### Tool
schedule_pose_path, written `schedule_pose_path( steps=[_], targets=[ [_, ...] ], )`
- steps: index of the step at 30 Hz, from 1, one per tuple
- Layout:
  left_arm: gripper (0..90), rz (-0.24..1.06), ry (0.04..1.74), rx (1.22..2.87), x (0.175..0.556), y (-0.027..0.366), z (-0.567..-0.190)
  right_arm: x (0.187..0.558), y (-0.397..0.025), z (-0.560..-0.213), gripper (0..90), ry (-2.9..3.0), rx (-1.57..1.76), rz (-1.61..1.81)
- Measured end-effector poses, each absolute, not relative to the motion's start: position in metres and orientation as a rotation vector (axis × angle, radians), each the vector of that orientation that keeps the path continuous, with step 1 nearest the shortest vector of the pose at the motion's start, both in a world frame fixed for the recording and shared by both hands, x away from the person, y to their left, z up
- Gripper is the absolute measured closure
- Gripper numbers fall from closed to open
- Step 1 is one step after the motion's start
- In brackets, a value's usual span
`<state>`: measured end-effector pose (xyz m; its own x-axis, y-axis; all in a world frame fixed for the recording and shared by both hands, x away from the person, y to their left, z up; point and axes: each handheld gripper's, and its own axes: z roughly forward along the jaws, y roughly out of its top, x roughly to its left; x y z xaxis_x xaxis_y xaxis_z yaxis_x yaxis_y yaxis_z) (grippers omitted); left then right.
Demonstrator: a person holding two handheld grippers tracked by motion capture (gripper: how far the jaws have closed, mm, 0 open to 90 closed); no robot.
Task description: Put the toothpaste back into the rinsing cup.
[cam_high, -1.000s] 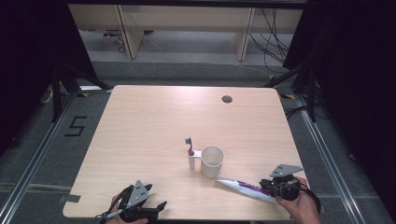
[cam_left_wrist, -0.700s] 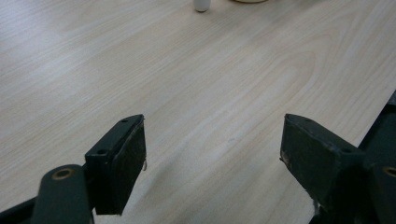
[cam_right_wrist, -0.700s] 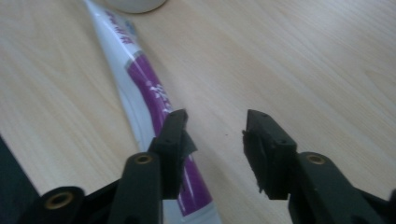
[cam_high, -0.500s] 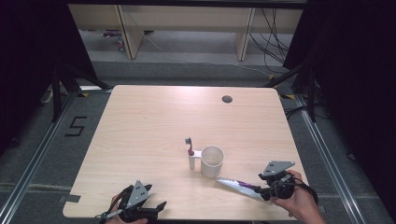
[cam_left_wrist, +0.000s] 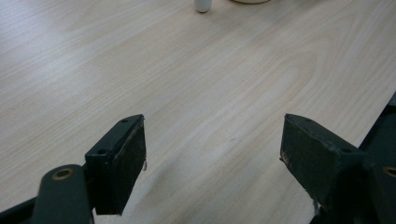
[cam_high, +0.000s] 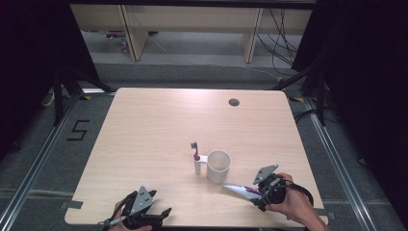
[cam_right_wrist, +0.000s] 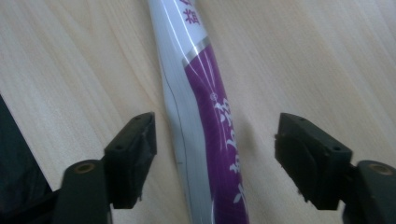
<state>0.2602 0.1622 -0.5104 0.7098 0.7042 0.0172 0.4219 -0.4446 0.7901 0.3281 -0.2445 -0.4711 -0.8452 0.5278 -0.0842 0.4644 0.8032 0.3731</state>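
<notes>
A white and purple tube [cam_high: 239, 190] [cam_right_wrist: 205, 116] lies flat on the wooden table [cam_high: 159, 125] near its front right edge. My right gripper [cam_high: 257, 197] [cam_right_wrist: 215, 149] is open, its jaws standing either side of the tube without touching it. A white cup [cam_high: 218, 166] stands just behind the tube's tip, with a toothbrush [cam_high: 196, 156] upright beside it on the left. My left gripper [cam_high: 154, 216] [cam_left_wrist: 212, 154] is open over bare wood at the front left, nothing between its jaws.
A small dark hole [cam_high: 234, 102] sits in the table near the far right edge. Shelving and cables lie on the floor beyond the table. The base of the toothbrush [cam_left_wrist: 202, 5] shows at the top of the left gripper view.
My right gripper has moved left and forward along the front edge and now straddles the tube. The left gripper has stayed in place.
</notes>
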Motion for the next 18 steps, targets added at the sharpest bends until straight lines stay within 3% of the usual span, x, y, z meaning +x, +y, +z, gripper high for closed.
schedule_pose_path(
  steps=[11, 18],
  targets=[
    [22.2, 0.441, 0.847, 2.102, 0.26, 0.162, -0.51, 0.334, -0.229, -0.478, 52.8, 2.906, 0.687, 0.392],
    [22.2, 0.425, 0.862, 2.087, 0.259, 0.16, -0.511, 0.338, -0.226, -0.476, 58.9, 2.931, 0.696, 0.357]
  ],
)
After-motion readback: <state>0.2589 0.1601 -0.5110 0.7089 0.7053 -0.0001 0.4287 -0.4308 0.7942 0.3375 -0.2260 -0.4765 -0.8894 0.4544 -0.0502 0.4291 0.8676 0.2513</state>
